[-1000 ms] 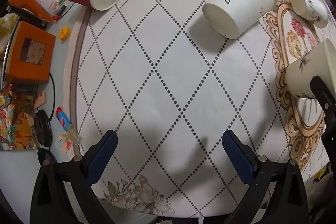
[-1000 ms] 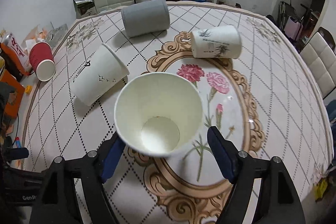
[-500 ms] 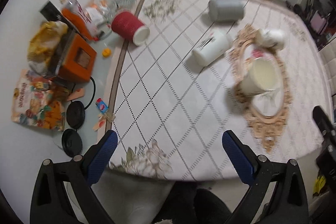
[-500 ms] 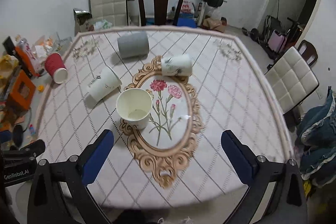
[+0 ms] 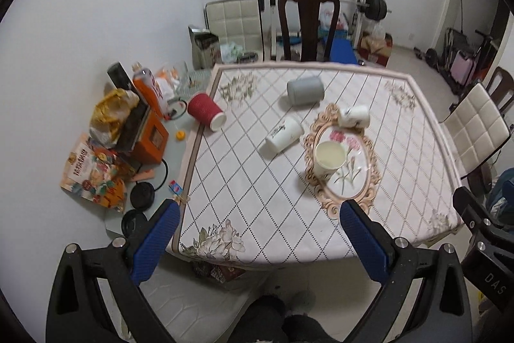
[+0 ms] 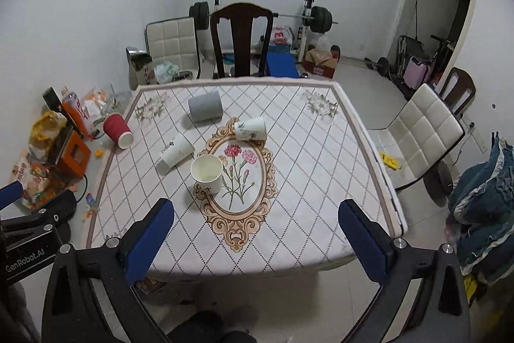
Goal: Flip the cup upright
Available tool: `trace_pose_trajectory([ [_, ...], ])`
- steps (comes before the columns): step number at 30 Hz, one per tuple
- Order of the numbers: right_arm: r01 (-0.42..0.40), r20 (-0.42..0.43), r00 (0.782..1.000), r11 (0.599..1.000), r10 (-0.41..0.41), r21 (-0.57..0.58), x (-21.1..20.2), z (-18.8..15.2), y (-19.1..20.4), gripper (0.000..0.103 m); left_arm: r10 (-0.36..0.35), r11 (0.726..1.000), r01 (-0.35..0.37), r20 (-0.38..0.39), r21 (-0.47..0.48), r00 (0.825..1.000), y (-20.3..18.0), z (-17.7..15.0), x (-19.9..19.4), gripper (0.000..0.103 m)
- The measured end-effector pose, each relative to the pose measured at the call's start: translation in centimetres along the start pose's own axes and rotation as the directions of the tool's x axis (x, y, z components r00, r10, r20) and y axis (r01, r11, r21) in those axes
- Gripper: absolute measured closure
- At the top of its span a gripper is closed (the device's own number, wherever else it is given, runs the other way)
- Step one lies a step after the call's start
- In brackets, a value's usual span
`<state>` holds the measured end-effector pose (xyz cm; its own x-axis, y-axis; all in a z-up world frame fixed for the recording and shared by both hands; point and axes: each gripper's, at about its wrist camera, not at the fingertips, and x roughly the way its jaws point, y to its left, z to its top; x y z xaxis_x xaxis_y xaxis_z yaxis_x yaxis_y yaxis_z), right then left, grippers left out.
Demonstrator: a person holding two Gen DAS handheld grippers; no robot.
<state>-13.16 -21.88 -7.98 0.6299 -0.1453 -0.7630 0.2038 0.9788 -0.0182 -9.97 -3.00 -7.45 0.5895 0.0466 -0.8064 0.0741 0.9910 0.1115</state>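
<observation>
A white paper cup [image 5: 330, 158] [image 6: 208, 174] stands upright, mouth up, on the ornate oval of the tablecloth. Others lie on their sides: a white cup with black writing [image 5: 284, 134] [image 6: 176, 152], a white cup with a plant print [image 5: 354, 116] [image 6: 251, 128], a grey cup [image 5: 304, 90] [image 6: 205, 106] and a red ribbed cup [image 5: 206, 112] [image 6: 118, 129] at the left edge. My left gripper [image 5: 257, 229] and right gripper [image 6: 256, 229] are open and empty, held high and back from the table's near edge.
The table [image 5: 257, 233] [image 6: 289, 249] carries a diamond-patterned cloth. Boxes, bags and snack packs [image 5: 112, 150] clutter the floor at its left. A dark wooden chair [image 6: 242, 40] stands behind it, a white padded chair [image 6: 424, 134] at the right. Gym weights line the back wall.
My right gripper let go of the white cup, which now stands upright. Both grippers pulled up and back from the table, so the whole table and room came into view.
</observation>
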Motion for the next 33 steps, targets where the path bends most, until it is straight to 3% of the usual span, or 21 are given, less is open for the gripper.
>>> trace_pose_trajectory([
  [10, -0.006, 0.065, 0.998, 1.000, 0.006, -0.014, -5.5, 0.7, -0.5, 0.000, -0.009, 1.000, 0.010, 0.047, -0.022, 0.999, 0.2, -0.3, -3.1, 0.001],
  [33, -0.024, 0.056, 0.998, 0.999, 0.026, -0.031, -5.9, 0.6, 0.0, 0.000, 0.017, 0.999, -0.013, 0.071, -0.053, 0.997, 1.4, -0.4, -4.0, 0.001],
])
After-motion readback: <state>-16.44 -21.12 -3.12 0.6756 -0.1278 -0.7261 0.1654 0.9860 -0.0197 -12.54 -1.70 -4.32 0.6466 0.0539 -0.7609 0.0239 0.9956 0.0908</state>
